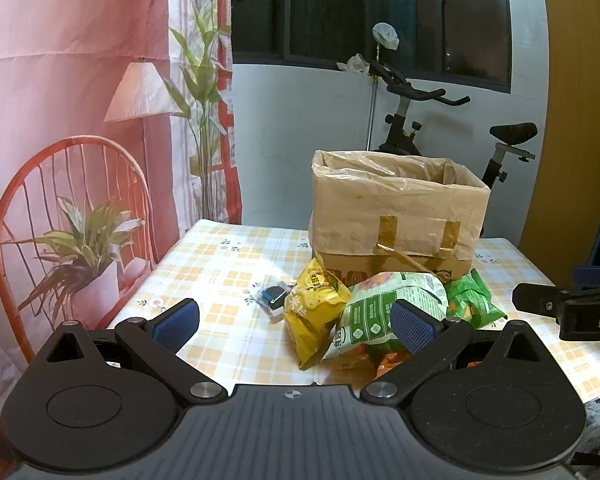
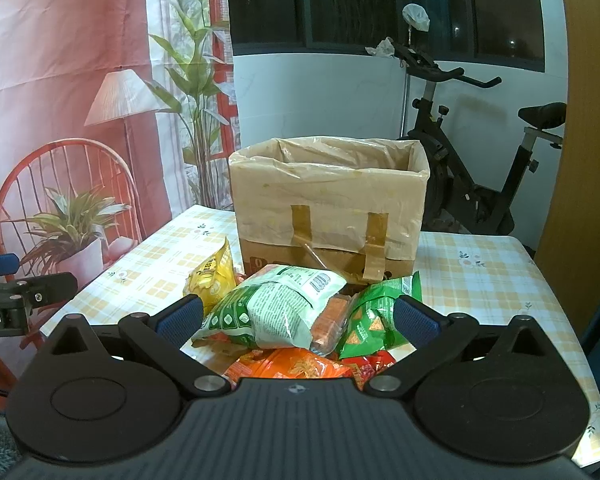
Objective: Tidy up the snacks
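1. The table (image 2: 480, 276), under a yellow checked cloth, carries everything.
2. A cardboard box (image 2: 328, 216) lined with a plastic bag stands open-topped at the far middle.
3. The snack pile lies just in front of the box: a white-and-green bag (image 2: 272, 312) on top, a yellow bag (image 1: 312, 312) to its left, a green bag (image 2: 380, 316) to its right, an orange pack (image 2: 292, 368) beneath.
4. The left gripper (image 1: 296, 320) and right gripper (image 2: 300, 316) hover, fingers spread apart, holding nothing.
5. A small dark packet (image 1: 272, 296) lies left of the yellow bag.
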Demonstrator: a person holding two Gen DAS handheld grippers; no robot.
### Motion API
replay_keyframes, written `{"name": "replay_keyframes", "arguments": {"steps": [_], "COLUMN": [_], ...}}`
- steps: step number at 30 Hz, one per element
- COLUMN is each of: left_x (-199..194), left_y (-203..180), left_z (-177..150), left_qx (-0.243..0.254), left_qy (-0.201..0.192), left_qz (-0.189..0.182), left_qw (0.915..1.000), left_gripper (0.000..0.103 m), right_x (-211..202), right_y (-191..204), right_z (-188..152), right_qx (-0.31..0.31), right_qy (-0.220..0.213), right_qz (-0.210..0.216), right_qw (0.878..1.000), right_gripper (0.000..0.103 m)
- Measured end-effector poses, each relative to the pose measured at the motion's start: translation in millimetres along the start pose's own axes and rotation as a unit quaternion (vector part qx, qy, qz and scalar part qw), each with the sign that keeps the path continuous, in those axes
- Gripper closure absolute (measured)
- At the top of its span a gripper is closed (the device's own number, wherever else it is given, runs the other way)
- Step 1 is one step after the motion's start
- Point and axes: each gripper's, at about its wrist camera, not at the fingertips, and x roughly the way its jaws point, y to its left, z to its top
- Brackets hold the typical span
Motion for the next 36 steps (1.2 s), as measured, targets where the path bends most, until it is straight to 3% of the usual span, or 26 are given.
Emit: {"name": "replay_keyframes", "arguments": {"steps": [36], "left_x": [5.3], "left_y": [2.2], "left_z": [-3.7], "left_qx": [-0.006], "left_qy": [0.014], "left_qz": [-0.006], "left_qw": [0.9999], "left_gripper": [0.001], "right_x": [3.2], "right_y": [-4.9], "right_z": [-3.0], "right_qx": [0.009], "right_qy": [0.004], "right_qz": [0.003], "right_qw": [1.000], "right_gripper": [0.000]}}
